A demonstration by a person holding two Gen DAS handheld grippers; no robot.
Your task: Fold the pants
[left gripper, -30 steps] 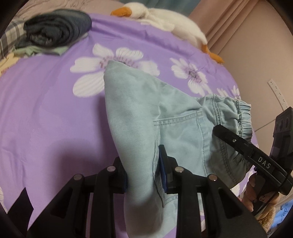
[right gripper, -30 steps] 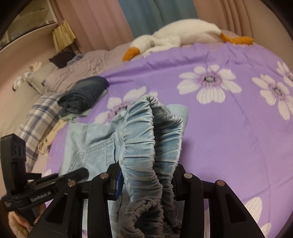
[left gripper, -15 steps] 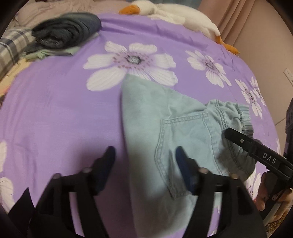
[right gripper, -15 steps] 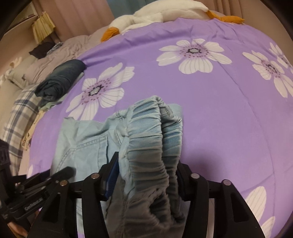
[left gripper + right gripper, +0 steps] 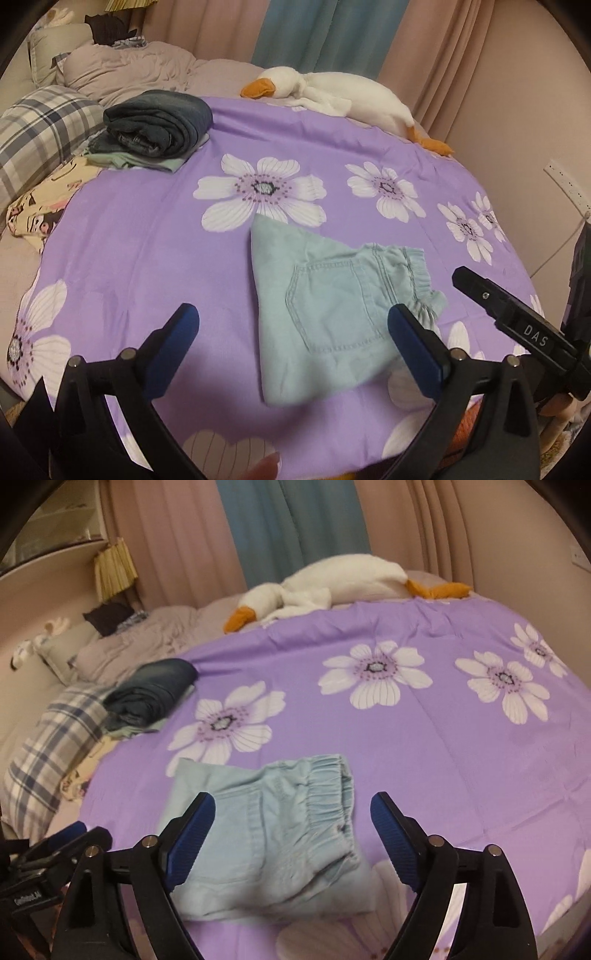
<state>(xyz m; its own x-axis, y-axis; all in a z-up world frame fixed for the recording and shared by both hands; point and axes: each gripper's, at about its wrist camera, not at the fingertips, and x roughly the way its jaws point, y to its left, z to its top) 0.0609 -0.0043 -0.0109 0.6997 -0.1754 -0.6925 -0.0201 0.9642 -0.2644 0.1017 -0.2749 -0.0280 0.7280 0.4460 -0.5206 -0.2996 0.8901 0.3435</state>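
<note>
Purple floral bedsheet (image 5: 147, 258) covers the bed, smooth cotton look. Pale blue denim pants (image 5: 332, 317), folded to a wedge, elastic waistband at 3 o'clock, lie flat near the bed's 6 o'clock edge. Left gripper (image 5: 291, 332) and right gripper (image 5: 291, 823): jaws opening, released, pads off cloth. Best next: press the fold flat, square edges, stack by dark jeans (image 5: 159, 122) at 10 o'clock.

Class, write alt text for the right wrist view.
Folded light-blue pants lie on a purple flowered bedspread, below the right gripper, whose jaws are opening with nothing gripped. A plush goose and folded dark jeans lie farther back.
</note>
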